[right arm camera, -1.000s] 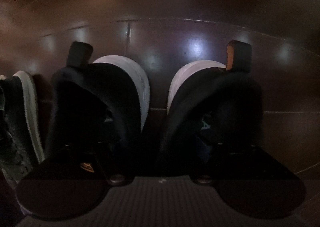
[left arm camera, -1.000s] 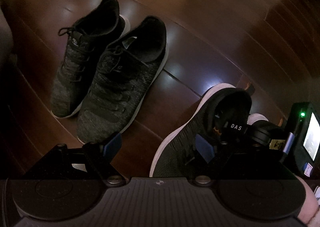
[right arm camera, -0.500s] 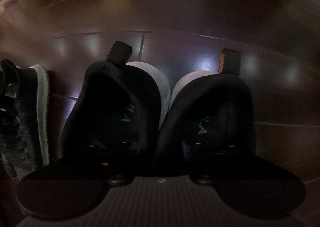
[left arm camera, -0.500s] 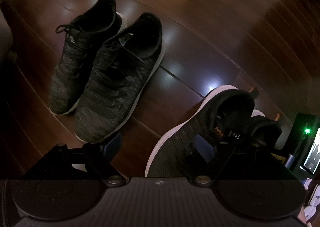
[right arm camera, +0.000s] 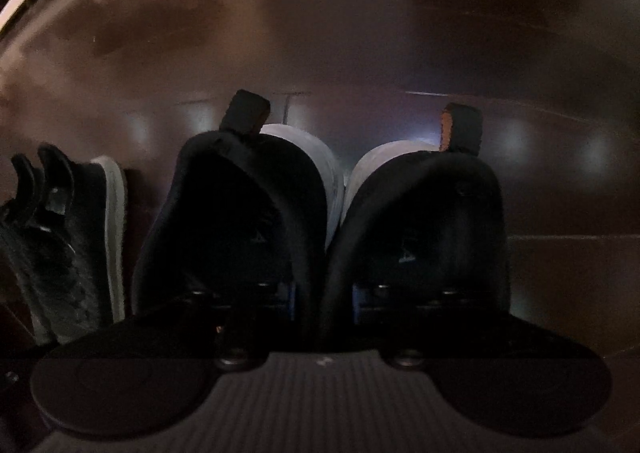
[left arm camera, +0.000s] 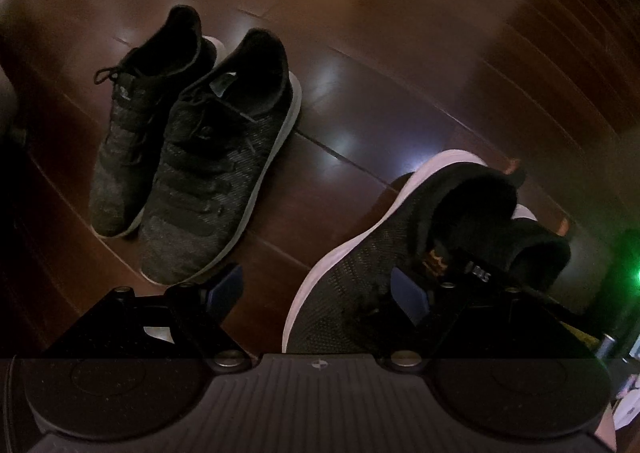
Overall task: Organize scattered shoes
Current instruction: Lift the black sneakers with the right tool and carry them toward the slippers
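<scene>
Right wrist view is showing the right tool [right arm camera: 322, 289] pinching two black shoes [right arm camera: 240, 221] together, one finger inside each, now closer to the gray pair [left arm camera: 192, 141]. Left tool [left arm camera: 316, 289] is spread wide, holding nothing. Lining up is nearly done. No boxes are showing.

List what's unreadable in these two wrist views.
- Right gripper, right wrist view: fingertips buried between the two slip-on shoes; grip state unclear.
- Slip-on toes, left wrist view: cut off behind the left gripper.
- Laced pair, right wrist view: cropped by the left edge, dark.
</scene>
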Demonstrator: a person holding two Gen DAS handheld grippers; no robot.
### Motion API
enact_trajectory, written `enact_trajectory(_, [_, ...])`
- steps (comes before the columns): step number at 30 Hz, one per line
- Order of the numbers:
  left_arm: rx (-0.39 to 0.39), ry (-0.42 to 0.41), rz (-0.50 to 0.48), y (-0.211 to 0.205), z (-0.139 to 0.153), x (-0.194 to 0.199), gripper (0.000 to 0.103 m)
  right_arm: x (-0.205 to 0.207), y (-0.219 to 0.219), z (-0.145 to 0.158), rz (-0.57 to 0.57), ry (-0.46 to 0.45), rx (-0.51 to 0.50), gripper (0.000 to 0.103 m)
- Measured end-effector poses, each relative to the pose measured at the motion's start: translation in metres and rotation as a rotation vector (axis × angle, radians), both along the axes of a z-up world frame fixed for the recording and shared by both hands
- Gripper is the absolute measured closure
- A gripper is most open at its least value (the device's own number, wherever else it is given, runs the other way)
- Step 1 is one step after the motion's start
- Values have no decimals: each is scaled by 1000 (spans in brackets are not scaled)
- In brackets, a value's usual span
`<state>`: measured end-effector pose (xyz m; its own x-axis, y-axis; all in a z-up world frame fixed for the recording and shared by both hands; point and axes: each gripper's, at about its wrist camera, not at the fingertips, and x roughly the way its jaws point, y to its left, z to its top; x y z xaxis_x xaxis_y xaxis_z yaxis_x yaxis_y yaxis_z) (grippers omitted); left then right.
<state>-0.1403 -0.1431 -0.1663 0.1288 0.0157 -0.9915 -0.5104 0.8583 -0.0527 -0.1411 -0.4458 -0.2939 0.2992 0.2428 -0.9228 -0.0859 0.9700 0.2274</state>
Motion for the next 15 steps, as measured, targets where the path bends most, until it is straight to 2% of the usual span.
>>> enact_trajectory(4, [8,-4,-15,-6,1,-2,18,-13,-22,10,-65,-21,32,78])
enact_trajectory(7, [13,-13,-31,-14,4,-3,18,19,-32,35,-134,-26,63,78])
enact_trajectory(12, [27,-27,-65,-29,10,-4,18,7,-65,42,-244,-25,105,78])
enact_trajectory(15, [37,-39,-93,-41,14,-6,18,-3,-69,43,-307,-34,119,78])
